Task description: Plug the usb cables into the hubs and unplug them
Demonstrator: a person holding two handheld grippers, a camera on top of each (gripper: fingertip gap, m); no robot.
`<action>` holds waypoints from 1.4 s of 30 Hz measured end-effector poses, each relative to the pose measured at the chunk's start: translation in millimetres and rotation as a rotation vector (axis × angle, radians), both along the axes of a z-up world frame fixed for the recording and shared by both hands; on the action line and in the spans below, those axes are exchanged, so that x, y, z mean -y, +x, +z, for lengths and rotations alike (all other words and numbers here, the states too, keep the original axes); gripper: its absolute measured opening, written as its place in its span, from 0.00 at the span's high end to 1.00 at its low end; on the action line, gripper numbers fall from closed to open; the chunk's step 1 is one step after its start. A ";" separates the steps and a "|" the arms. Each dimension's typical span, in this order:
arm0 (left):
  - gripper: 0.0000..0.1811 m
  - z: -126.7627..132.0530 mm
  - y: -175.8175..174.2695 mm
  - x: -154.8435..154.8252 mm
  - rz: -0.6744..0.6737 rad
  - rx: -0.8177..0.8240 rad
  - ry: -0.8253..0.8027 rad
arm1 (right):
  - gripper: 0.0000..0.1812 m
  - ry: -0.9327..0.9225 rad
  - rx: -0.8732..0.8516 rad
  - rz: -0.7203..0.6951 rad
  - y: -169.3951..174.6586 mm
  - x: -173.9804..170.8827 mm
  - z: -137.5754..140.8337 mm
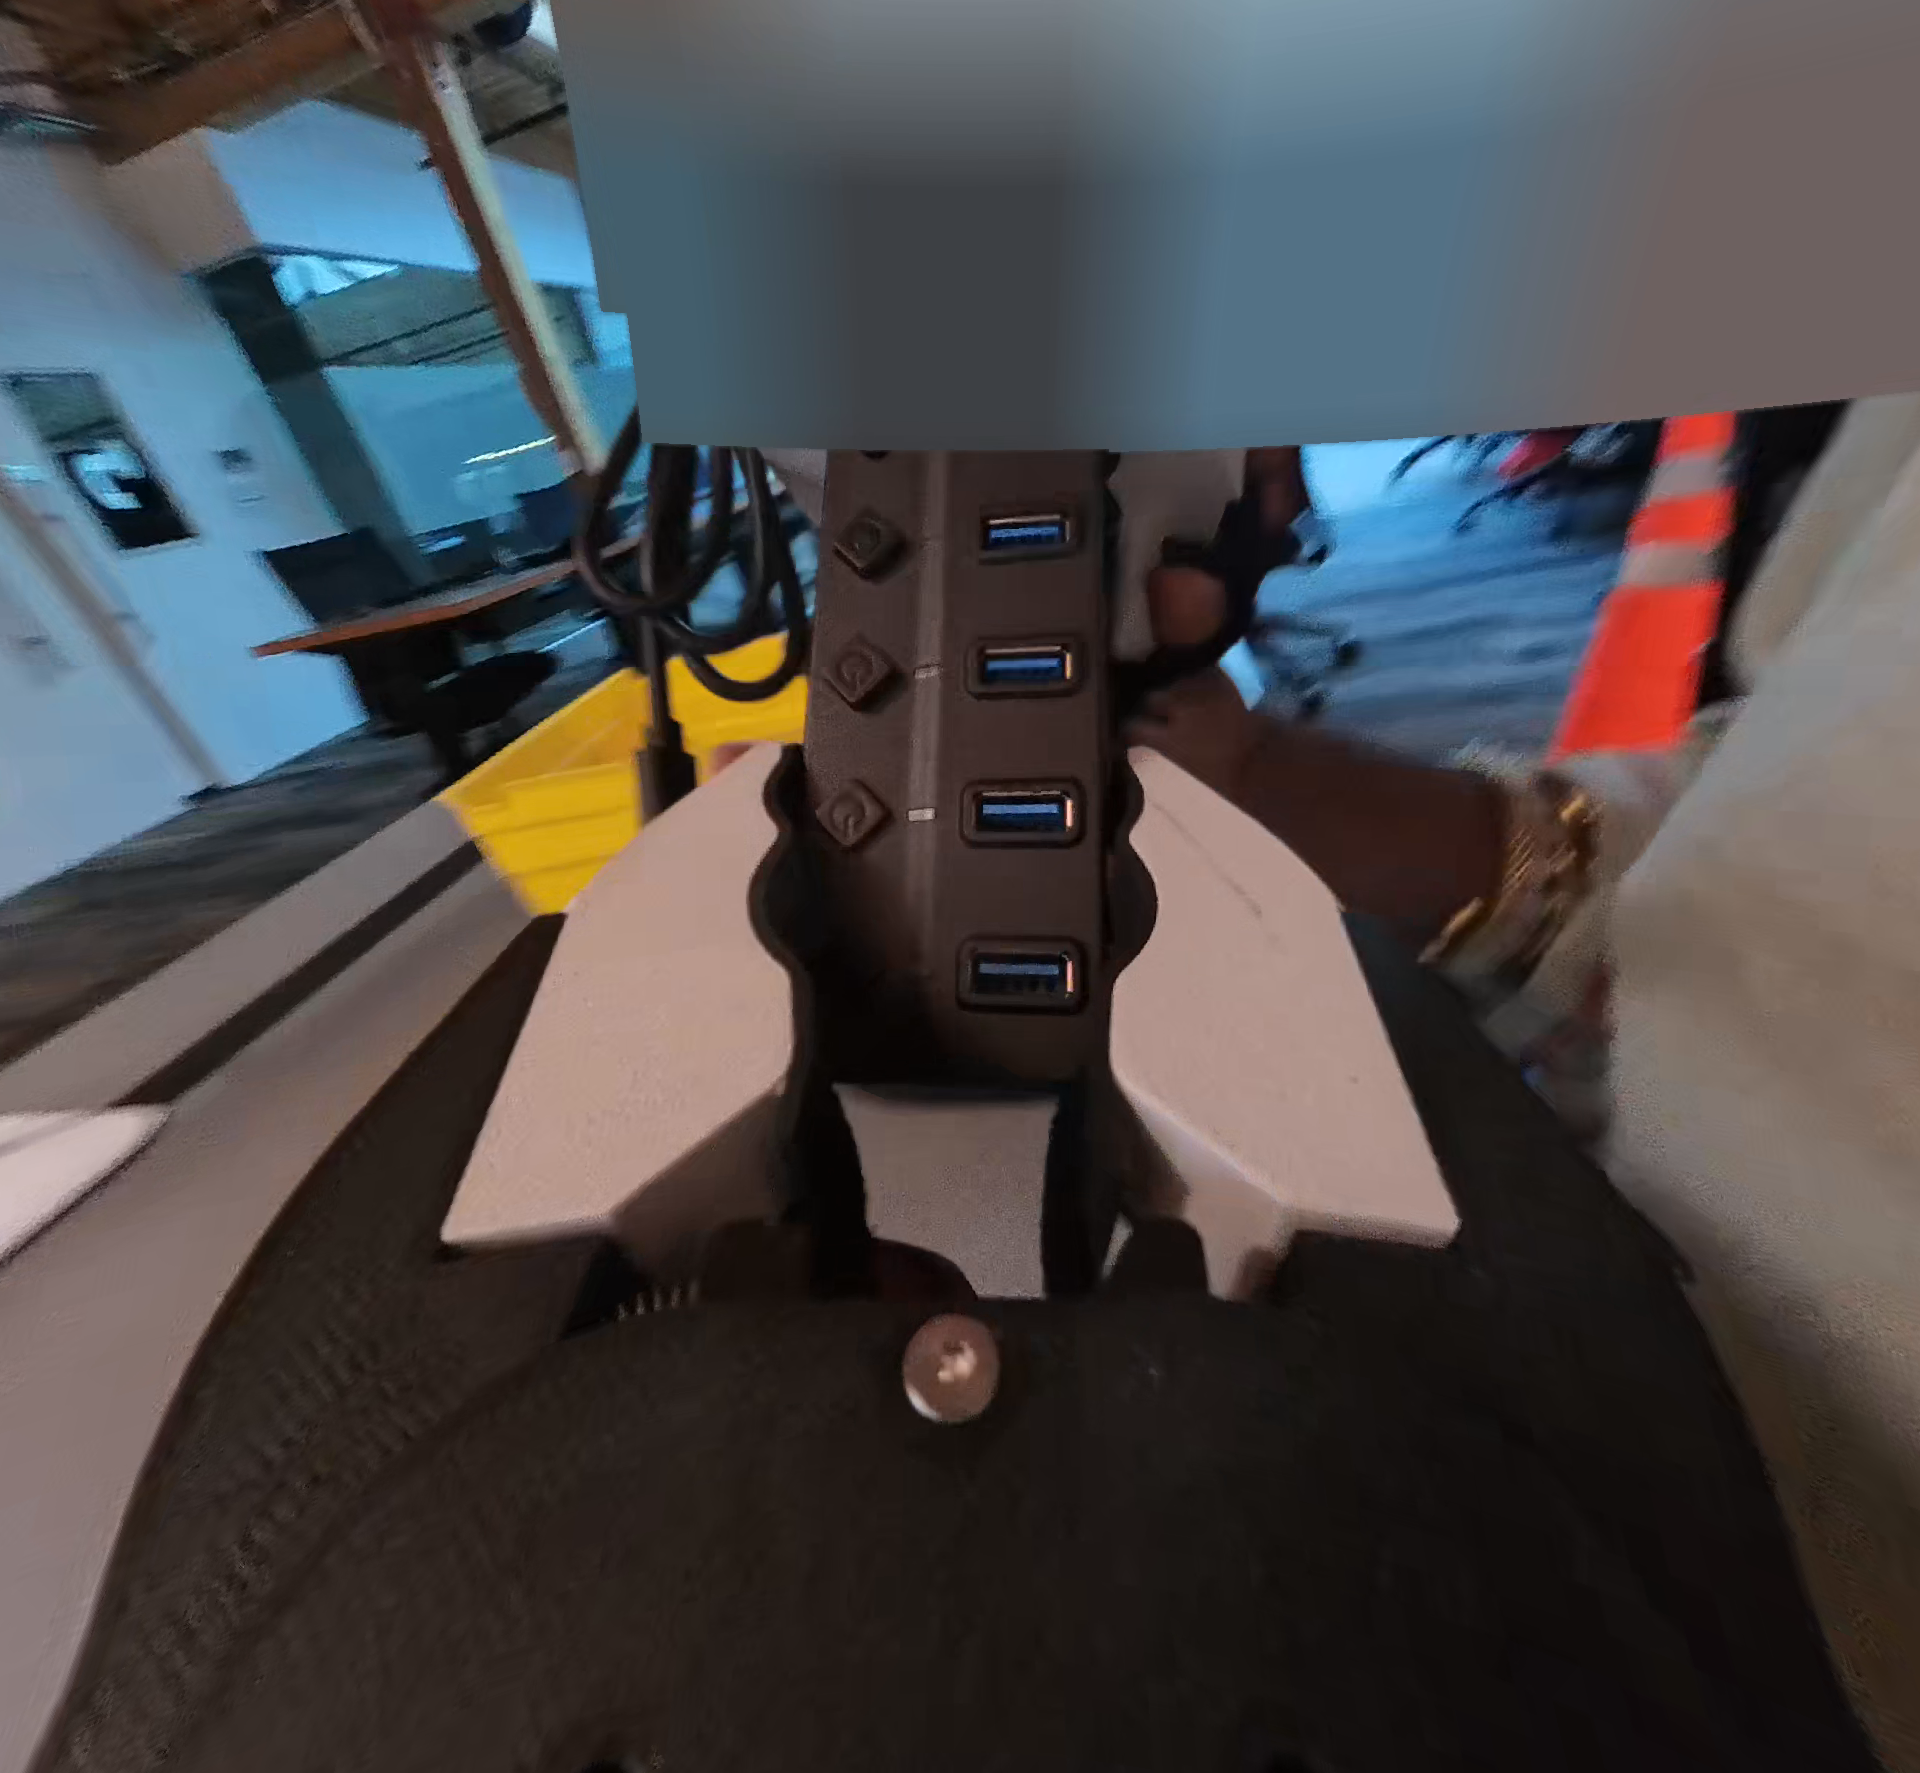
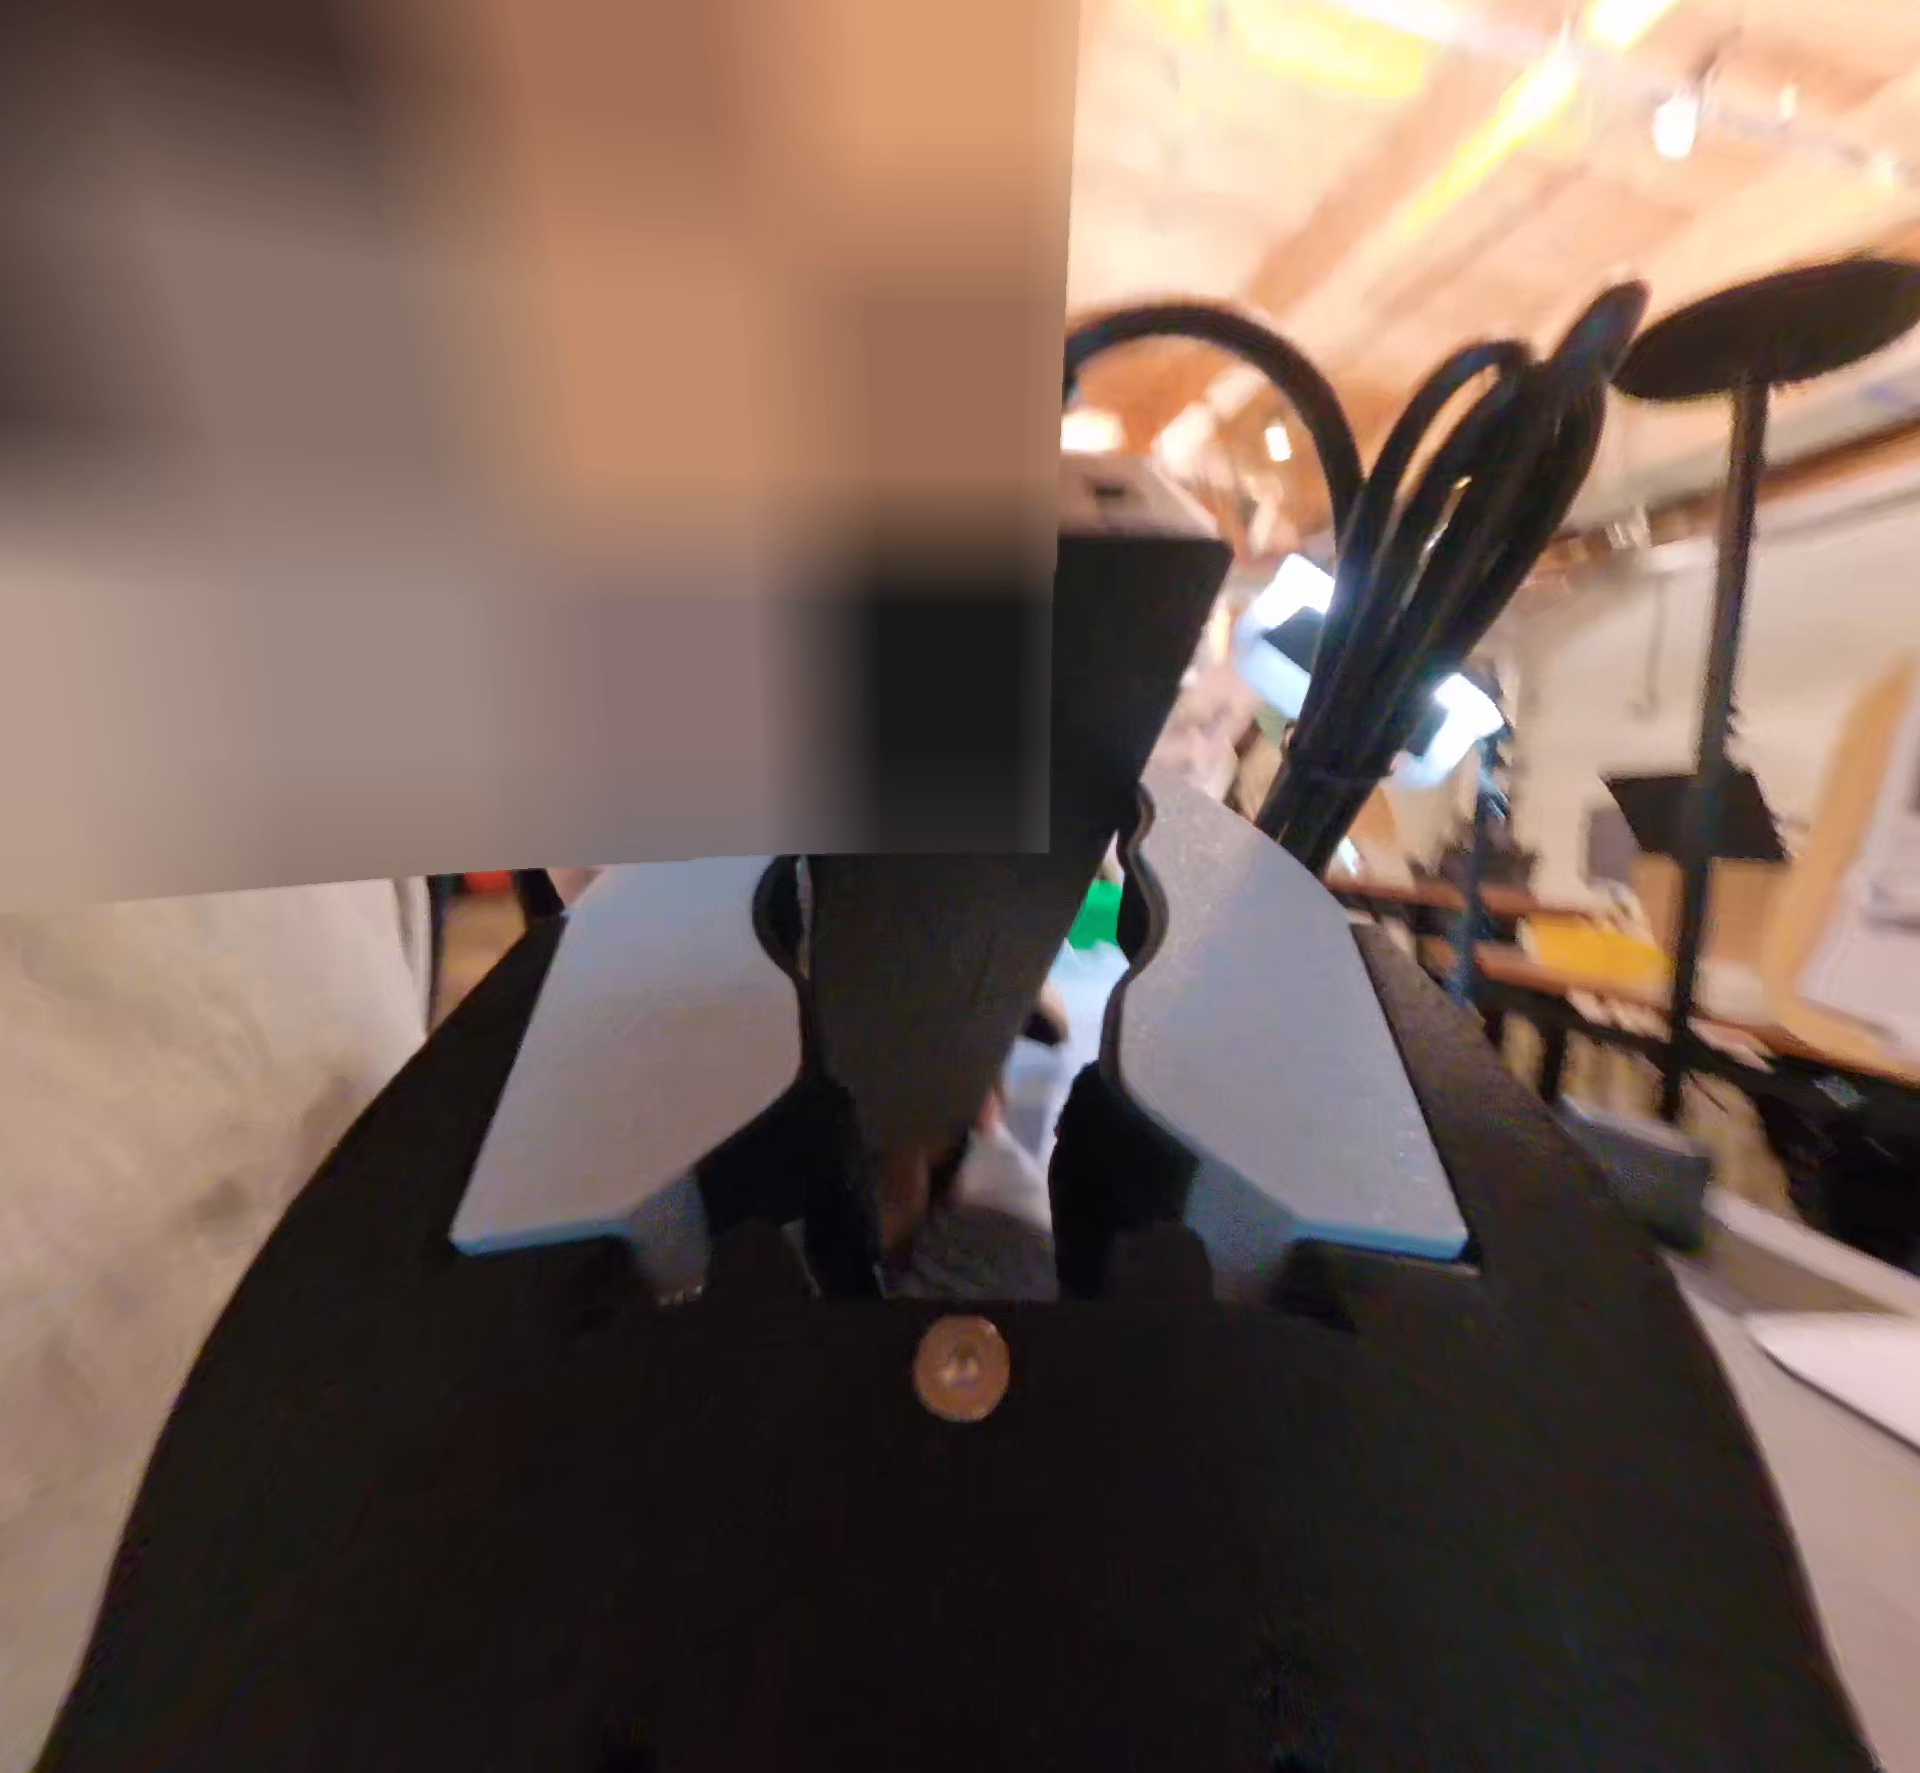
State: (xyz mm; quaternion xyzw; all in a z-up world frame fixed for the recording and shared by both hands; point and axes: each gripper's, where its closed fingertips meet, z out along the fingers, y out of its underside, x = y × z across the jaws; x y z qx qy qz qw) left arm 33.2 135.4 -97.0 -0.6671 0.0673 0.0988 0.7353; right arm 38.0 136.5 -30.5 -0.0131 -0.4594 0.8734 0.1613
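A black usb hub (image 1: 914, 684) with blue ports and a row of square buttons stands lengthwise between my left gripper's (image 1: 956, 767) grey fingers, which are shut on its sides. A bundle of black usb cables (image 1: 675, 580) hangs behind it on the left. In the right wrist view the hub's dark body (image 2: 935, 975) sits tilted between my right gripper's (image 2: 956, 850) fingers. It touches the left pad and the right tip, so the gripper looks shut on it. The tied cable bundle (image 2: 1455, 580) rises just right of it. No plug shows in any port.
A yellow bin (image 1: 551, 809) sits behind the hub on the left. A gloved hand with a gold bracelet (image 1: 1527, 871) reaches in from the right. An orange and white cone (image 1: 1652, 601) stands far right. Black stands (image 2: 1725, 684) and benches fill the right wrist view's background.
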 end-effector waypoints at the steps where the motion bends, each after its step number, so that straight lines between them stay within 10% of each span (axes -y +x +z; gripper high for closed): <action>1: 0.69 -6.0 -7.8 5.1 0.065 -0.068 -0.056 | 0.66 0.089 0.017 -0.059 -6.3 -1.4 -7.9; 11: 0.69 -40.3 -34.2 31.9 0.279 -0.412 -0.402 | 0.61 1.087 0.075 -0.571 -16.6 -72.6 -95.0; 15: 0.69 -49.9 -42.4 35.6 0.331 -0.484 -0.500 | 0.57 1.231 0.010 -0.824 -22.9 -104.1 -83.3; 19: 0.68 -61.9 -41.0 24.7 0.323 -0.537 -0.585 | 0.58 1.258 -0.203 -0.707 -17.4 -54.7 -84.6; 30: 0.67 -90.9 -25.2 1.5 0.208 -0.401 -0.588 | 0.69 1.499 -0.019 -0.470 -21.9 -51.1 -161.3; 42: 0.59 -0.2 -32.0 51.6 0.287 -0.155 -0.217 | 0.68 1.649 0.208 -0.439 -23.9 -73.3 -196.8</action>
